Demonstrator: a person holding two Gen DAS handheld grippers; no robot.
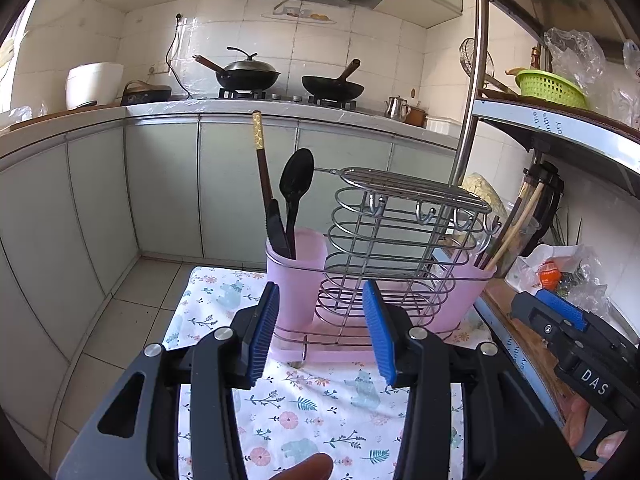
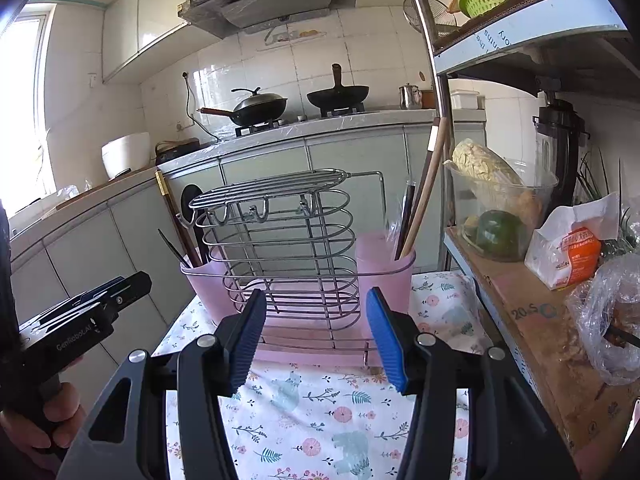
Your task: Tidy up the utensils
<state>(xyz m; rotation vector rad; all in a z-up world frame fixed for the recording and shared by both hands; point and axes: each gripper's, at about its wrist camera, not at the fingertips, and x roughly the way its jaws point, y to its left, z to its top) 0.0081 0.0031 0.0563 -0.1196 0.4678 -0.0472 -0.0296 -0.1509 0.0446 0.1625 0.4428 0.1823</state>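
Note:
A wire utensil rack (image 1: 400, 240) with two pink cups stands on a floral cloth (image 1: 312, 400). The left cup (image 1: 298, 276) holds a black spoon (image 1: 296, 184), a black knife (image 1: 276, 228) and a dark chopstick with a gold tip (image 1: 260, 152). The right cup (image 1: 476, 288) holds wooden chopsticks (image 1: 516, 224). My left gripper (image 1: 320, 336) is open and empty, just in front of the rack. My right gripper (image 2: 316, 340) is open and empty, also in front of the rack (image 2: 280, 240). The right cup's chopsticks (image 2: 424, 196) show in the right wrist view.
A shelf (image 2: 540, 320) at right carries a clear bowl of vegetables (image 2: 496, 208), a tissue pack (image 2: 572, 252) and plastic bags. Kitchen counter with woks (image 1: 248, 74) stands behind. Tiled floor lies at left of the small table.

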